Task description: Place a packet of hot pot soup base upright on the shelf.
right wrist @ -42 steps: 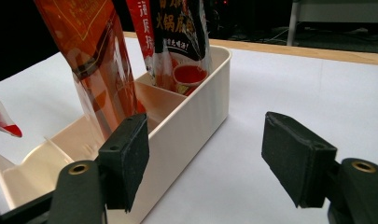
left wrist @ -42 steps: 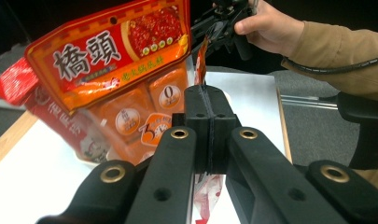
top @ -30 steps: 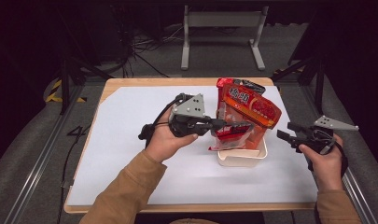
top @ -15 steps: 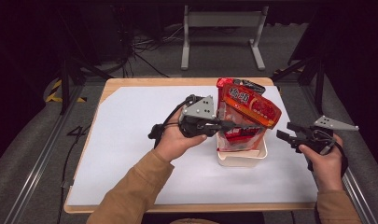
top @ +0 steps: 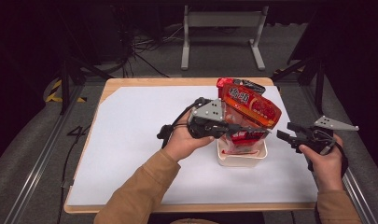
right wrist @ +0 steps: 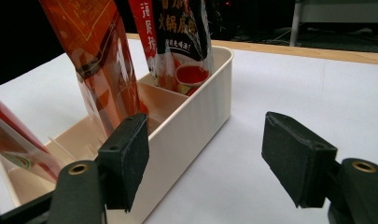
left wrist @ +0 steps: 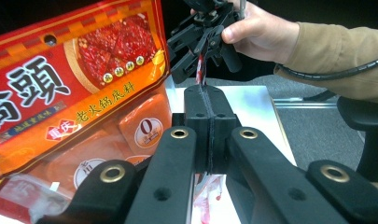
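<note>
High view first: our left gripper (top: pixel 226 128) sits mid-frame, jaws pressed together on a thin pouch edge (left wrist: pixel 203 74), w/ the pinched strip poking up between the pads in the left gripper view. From there outward, the big red sauce pouch (top: pixel 249 105) stands tilted just right of the gripper, its lower end down in the cream tray (top: pixel 241 160), which sits center-right on the white table cover (top: pixel 130 140). Pouch long axis runs roughly up-down, leaning toward upper right of the frame. Further out, our right gripper (top: pixel 289 133) hangs at the right edge, jaws spread w/ nothing between them, apart from the tray. In the right gripper view the tray wall (right wrist: pixel 196 116) lies to the left of the gap betw. the pads, so the tray's off-center from that tool. We judge the left hand's the nearer one: it already has the pouch, and seating it means going down into the tray.
</note>
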`<state>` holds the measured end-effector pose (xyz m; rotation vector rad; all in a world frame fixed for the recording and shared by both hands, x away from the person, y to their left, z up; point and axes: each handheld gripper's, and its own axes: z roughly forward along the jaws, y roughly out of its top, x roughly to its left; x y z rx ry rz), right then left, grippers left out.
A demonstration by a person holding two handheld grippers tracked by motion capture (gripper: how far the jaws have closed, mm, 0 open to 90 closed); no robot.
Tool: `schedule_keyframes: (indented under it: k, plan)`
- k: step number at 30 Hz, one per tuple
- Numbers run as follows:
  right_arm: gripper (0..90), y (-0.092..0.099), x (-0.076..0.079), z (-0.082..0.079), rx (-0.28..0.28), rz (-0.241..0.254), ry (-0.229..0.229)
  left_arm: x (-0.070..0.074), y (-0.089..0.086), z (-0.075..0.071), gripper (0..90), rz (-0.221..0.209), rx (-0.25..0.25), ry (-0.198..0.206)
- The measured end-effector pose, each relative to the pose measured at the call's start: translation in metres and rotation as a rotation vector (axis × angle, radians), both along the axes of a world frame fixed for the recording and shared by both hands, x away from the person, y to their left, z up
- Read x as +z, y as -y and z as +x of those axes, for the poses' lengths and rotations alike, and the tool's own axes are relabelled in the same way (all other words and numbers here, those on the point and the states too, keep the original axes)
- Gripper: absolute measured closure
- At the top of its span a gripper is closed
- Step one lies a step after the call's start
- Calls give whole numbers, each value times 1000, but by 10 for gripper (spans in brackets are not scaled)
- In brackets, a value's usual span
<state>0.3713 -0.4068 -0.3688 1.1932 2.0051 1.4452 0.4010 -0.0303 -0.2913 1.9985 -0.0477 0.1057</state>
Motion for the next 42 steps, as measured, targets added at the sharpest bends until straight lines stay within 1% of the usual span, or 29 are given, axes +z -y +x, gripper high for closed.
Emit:
schedule_keyframes:
  k: [3,6,13,20,29,33,38,40,42]
  plan:
    - [320,0,0,0,1,0,-1,-3,3,1,900,0,-4,-6]
    - [320,1,0,0,-1,3,0,-9,6,4,900,9,-12,-16]
    - [320,2,-1,0,-4,1,-2,-19,11,8,900,11,-8,-35]
    - [320,2,-1,0,-3,2,-3,-30,13,13,900,28,2,-58]
    - [319,1,-2,0,-2,3,-6,-37,15,16,898,44,6,-74]
    - [319,1,-2,1,-1,3,-6,-42,16,18,898,51,9,-90]
    - [317,0,-2,1,-1,6,-7,-44,16,19,895,53,10,-104]
    - [317,0,-2,1,-1,6,-8,-44,16,20,894,57,13,-102]
    - [316,1,-2,1,0,4,-10,-45,15,19,889,55,23,-110]
